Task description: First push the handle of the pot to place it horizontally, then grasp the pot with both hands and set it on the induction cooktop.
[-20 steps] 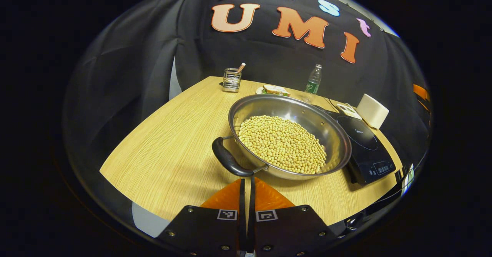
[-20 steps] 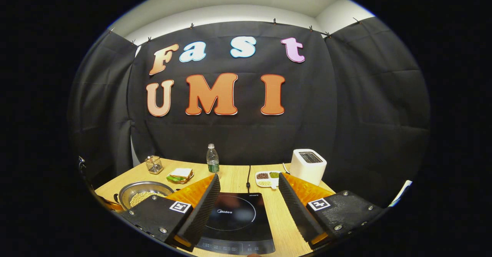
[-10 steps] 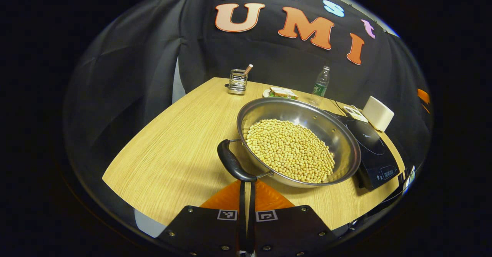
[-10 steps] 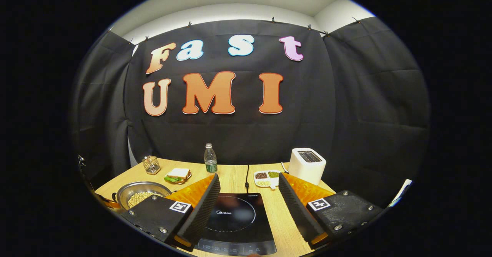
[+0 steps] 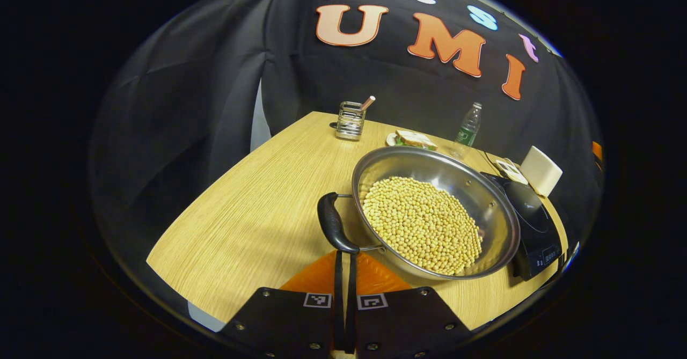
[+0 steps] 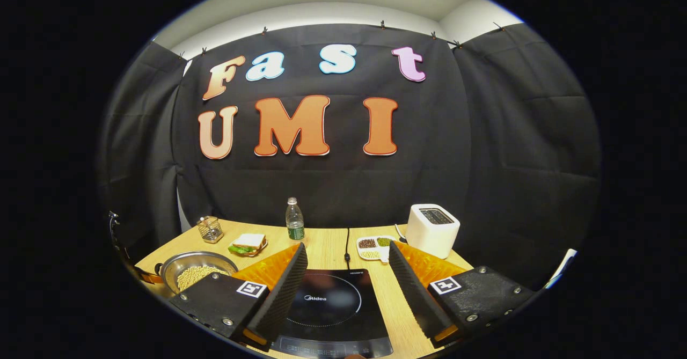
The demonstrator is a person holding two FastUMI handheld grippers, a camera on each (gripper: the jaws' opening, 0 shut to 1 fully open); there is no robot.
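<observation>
A steel pot [image 5: 472, 187] full of pale soybeans [image 5: 424, 222] sits on the wooden table [image 5: 257, 209] in the left gripper view. Its black handle [image 5: 331, 224] points toward me. My left gripper [image 5: 344, 254] is shut, and its tips rest against the near end of that handle. The black induction cooktop [image 5: 531, 219] lies just right of the pot. In the right gripper view, my right gripper [image 6: 346, 246] hangs open above the cooktop [image 6: 330, 305] with nothing between its fingers. The pot [image 6: 188, 265] sits far to its left.
Along the back of the table stand a wire utensil holder [image 5: 351, 121], a sandwich on a plate [image 5: 415, 139], a water bottle [image 5: 468, 130] and a white toaster [image 5: 541, 170]. A divided dish of beans [image 6: 374, 247] lies behind the cooktop. The table's left half [image 5: 241, 225] is bare wood.
With the left gripper's tips against it, the handle has swung and the pot has turned slightly on the table. The right gripper has stayed open and has barely shifted over the cooktop.
</observation>
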